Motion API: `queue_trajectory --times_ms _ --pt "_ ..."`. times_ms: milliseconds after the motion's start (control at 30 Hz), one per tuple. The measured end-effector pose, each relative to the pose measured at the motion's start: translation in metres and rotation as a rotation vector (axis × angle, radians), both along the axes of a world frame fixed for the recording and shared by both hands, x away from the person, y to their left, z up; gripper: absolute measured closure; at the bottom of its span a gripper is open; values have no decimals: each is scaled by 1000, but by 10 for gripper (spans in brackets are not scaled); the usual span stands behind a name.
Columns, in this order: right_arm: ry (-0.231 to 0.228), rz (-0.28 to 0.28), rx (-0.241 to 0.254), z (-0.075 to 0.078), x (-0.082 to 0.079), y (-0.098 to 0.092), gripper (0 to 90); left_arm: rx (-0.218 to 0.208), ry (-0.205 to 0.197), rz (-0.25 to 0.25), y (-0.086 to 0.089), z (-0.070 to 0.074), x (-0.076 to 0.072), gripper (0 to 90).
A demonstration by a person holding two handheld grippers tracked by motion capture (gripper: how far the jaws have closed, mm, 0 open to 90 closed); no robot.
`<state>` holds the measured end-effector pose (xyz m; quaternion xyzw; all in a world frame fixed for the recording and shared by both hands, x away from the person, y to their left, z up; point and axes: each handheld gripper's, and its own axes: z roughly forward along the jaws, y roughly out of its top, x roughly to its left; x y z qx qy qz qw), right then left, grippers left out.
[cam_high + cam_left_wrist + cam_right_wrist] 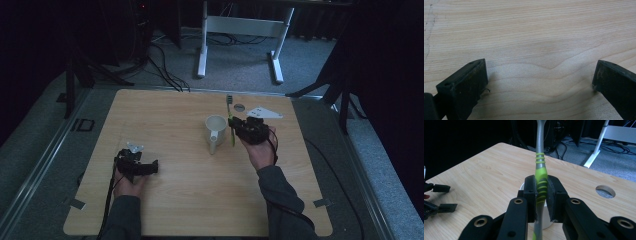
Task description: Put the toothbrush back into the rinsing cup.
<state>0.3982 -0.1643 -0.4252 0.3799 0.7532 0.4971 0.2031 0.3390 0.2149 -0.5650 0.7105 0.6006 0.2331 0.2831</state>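
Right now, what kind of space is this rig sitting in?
Likely a lab or recording workspace, not a home: a light wood table on grey carpet, loose cables across the floor, a white desk frame behind, and dark stand legs beside the table.

This looks like a lab or recording studio rather than a home. A bare wooden table (200, 200) sits on grey carpet (240, 65), ringed by black curtains (390, 75) and dark stand legs (75, 75) at 10 and 2 o'clock. At 12 o'clock, loose cables (165, 70) trail across the floor beside the white legs of a desk frame (240, 30).
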Motion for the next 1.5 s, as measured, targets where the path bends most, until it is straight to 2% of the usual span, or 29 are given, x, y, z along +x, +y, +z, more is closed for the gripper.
queue_trajectory --times_ms 400,800,1500 --pt "-23 9 36 3 1 7 791 0 1 0 0 0 0 1" --pt "-42 20 40 6 3 13 791 1 1 -1 0 0 0 1" --pt "-86 49 86 6 4 26 791 0 1 0 0 0 0 1"
